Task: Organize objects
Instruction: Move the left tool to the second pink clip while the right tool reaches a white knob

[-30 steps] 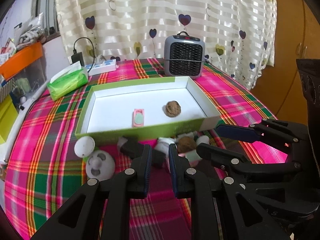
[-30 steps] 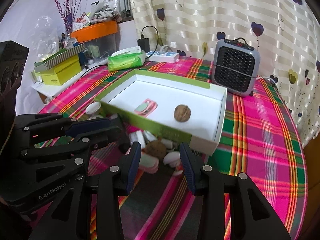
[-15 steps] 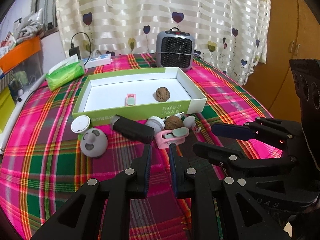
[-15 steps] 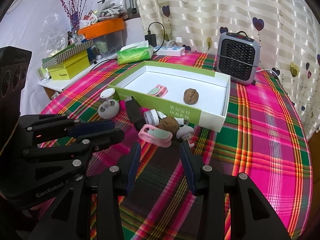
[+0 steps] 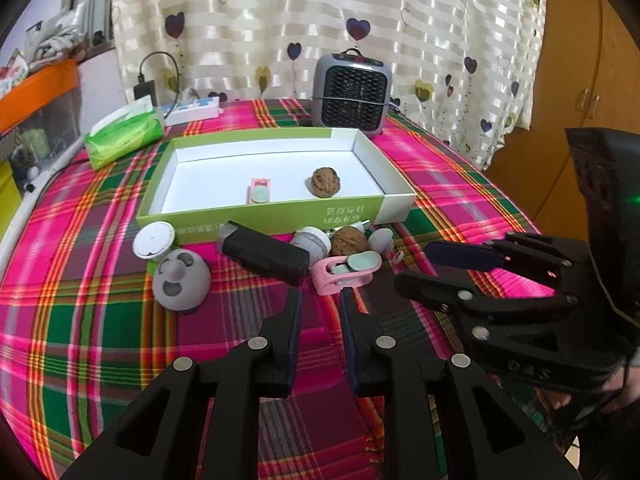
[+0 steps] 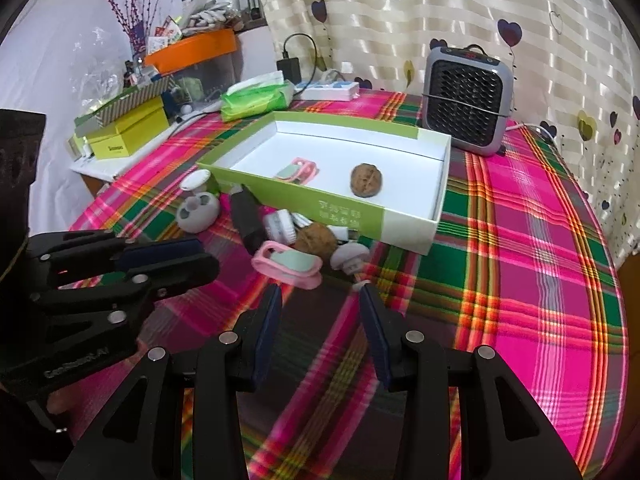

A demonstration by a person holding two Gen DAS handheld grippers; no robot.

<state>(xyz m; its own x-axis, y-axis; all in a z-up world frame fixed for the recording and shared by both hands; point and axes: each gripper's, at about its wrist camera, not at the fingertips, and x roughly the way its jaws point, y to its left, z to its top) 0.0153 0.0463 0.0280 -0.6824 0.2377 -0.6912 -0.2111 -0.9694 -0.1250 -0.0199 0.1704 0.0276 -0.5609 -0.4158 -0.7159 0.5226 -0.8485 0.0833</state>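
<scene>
A green box with a white inside (image 5: 256, 216) (image 6: 400, 228) holds a walnut (image 5: 325, 182) (image 6: 366, 180) and a pink clip (image 5: 259, 192) (image 6: 298, 170). In front of it lie a second walnut (image 5: 349, 241) (image 6: 316, 240), a larger pink clip (image 5: 344, 270) (image 6: 286, 264), a black oblong case (image 5: 266, 254) (image 6: 246, 220), a grey round holder (image 5: 181, 280) (image 6: 199, 210), a white cap (image 5: 154, 235) (image 6: 195, 179) and small grey-white pieces. My left gripper (image 5: 319, 300) is slightly open and empty, just short of the clip. My right gripper (image 6: 320, 296) is open and empty, near the clip.
A grey heater (image 5: 352, 90) (image 6: 468, 100) stands behind the box. A green tissue pack (image 5: 124, 134) (image 6: 258, 98) and a white power strip (image 5: 192, 110) lie at the back left. Yellow boxes (image 6: 126, 132) and an orange bin (image 6: 192, 50) stand off the table's left.
Both grippers have pulled back from the pile and the box, so the objects stand farther off. Both stay empty; their openings look unchanged.
</scene>
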